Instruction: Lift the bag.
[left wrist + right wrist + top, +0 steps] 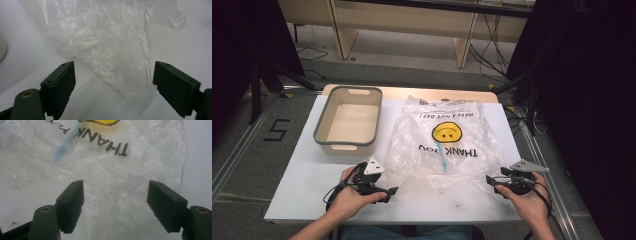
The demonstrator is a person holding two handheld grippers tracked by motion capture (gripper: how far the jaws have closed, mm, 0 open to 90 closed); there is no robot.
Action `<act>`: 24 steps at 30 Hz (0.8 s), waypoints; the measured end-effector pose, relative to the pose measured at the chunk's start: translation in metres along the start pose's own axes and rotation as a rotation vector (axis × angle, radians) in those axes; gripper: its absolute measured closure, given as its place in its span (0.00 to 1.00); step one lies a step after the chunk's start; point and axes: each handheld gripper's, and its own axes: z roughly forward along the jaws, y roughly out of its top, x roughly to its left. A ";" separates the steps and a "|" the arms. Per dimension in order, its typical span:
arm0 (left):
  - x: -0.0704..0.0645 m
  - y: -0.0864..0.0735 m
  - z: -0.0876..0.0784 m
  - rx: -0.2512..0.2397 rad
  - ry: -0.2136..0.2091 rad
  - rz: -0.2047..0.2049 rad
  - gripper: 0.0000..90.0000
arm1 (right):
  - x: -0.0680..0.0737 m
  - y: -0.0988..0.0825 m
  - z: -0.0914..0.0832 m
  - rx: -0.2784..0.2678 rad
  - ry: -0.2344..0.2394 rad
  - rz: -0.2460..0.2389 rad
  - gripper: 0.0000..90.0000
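Note:
A clear plastic bag point(447, 142) with a yellow smiley and the words THANK YOU lies flat on the white table point(302, 180). My left gripper point(389, 192) sits at the bag's near left corner with its jaws open. In the left gripper view, a crumpled corner of the bag point(117, 60) lies on the table between the jaws of the left gripper point(113, 82), touching neither pad. My right gripper point(490, 181) rests at the bag's near right edge. The bag point(112, 177) spreads under the wide-apart jaws of the right gripper point(115, 200), and no pad presses on it.
A beige tub with a grey rim point(347, 120) stands empty at the table's back left. The table's front edge runs just below both hands. Dark curtains flank both sides, and wooden furniture legs and cables stand on the floor beyond.

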 end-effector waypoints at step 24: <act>-0.015 -0.001 0.018 0.099 0.090 0.012 0.65 | -0.002 -0.006 -0.005 0.031 0.005 0.009 0.34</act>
